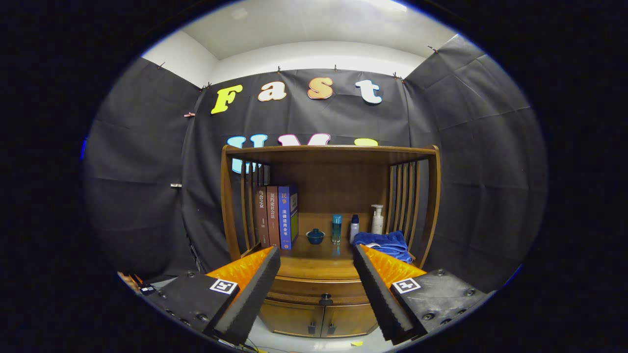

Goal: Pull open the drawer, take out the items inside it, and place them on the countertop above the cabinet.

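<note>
The gripper [316,260] stands wide open and holds nothing; its two fingers frame the front of the cabinet [321,314] with clear air between them. Straight ahead of the gap, well beyond the tips, sits the drawer [319,287], a shallow wooden front under the countertop, with a small dark knob [326,297] at its middle. The drawer looks fully shut: its face lies flush with the cabinet and nothing of its inside can be seen, so what it holds cannot be told. Below it are two small doors [321,321], also closed.

Above the drawer the countertop [314,267] runs back under a wooden shelf frame [329,153]. On it, towards the back, stand three books [277,215] on the left, then a small dark lidded bowl [315,236], a teal bottle [336,228], a white bottle [354,228] and a pump bottle [377,219], with a blue towel [385,243] lying beside the right finger. The front strip of the countertop looks bare, which would leave room for whatever comes out.

By this showing the task has hardly begun. Nothing is gripped, the knob is untouched, and the drawer is not yet pulled. Left to do, as a judgement: reach the knob, close on it, draw the drawer out, then lift each item up onto the countertop.
</note>
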`<state>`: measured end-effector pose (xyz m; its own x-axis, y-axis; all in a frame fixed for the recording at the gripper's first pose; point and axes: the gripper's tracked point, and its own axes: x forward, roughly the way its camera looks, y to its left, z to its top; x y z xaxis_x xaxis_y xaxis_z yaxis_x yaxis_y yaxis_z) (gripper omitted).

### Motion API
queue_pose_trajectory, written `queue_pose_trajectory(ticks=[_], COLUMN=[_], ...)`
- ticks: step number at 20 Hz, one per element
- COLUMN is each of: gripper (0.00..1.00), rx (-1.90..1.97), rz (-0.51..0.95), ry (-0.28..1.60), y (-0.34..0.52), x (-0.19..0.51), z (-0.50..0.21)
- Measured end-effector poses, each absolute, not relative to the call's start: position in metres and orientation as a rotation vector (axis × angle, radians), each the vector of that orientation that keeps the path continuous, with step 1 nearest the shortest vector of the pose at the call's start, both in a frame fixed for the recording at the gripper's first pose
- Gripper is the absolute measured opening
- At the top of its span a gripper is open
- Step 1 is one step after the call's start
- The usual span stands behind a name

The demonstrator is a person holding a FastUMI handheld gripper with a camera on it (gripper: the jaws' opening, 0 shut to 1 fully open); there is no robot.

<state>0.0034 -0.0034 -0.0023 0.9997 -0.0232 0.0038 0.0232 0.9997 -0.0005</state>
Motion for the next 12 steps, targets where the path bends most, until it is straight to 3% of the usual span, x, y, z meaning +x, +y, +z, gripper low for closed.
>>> queue_pose_trajectory(ticks=[12], gripper=[0.99], rx=[-0.006], rz=[-0.028], ry=[-0.010], y=[-0.0052], x=[0.0044], z=[-0.0012])
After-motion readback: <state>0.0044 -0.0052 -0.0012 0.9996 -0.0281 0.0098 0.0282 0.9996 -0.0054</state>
